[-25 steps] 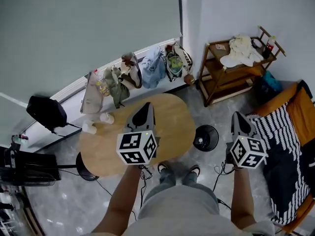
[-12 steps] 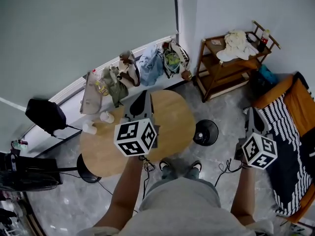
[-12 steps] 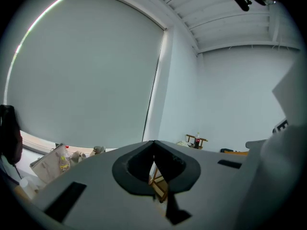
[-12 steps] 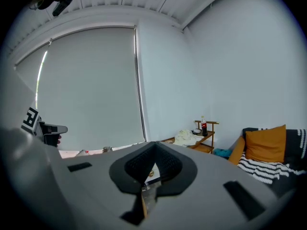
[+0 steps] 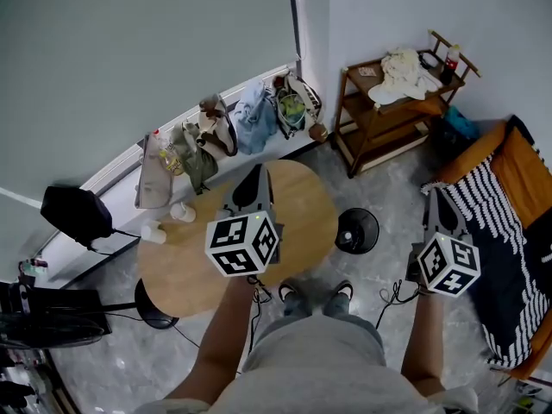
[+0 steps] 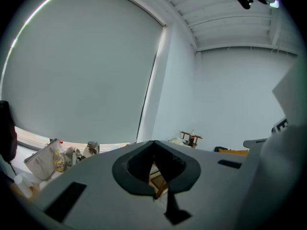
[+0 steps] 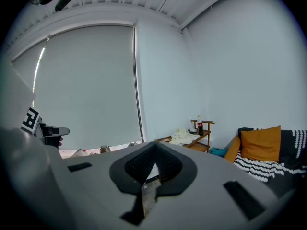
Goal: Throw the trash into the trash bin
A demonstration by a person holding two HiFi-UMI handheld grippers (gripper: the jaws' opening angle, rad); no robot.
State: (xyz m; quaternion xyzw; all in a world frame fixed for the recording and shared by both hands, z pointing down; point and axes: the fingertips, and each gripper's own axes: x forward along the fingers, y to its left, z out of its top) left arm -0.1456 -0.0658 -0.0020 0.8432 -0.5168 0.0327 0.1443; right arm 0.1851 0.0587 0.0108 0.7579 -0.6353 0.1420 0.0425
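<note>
The left claw (image 5: 254, 182) and right claw (image 5: 434, 199) are hanging clenched and empty, the black bin (image 5: 356, 230) standing on the floor (image 5: 392, 198) between them, white trash (image 5: 181, 212) sitting on the table (image 5: 302, 216) left of the left claw.

From here I see two grey-shelled tools, the left gripper (image 5: 254, 171) and the right gripper (image 5: 434, 191), with dark fingers (image 6: 136, 169). Each carries a white cube (image 5: 243, 243) of black square markers and trails a thin black cable (image 5: 392, 296). The person wears grey clothes (image 5: 315, 360) and dark, white-edged shoes (image 5: 287, 293).
</note>
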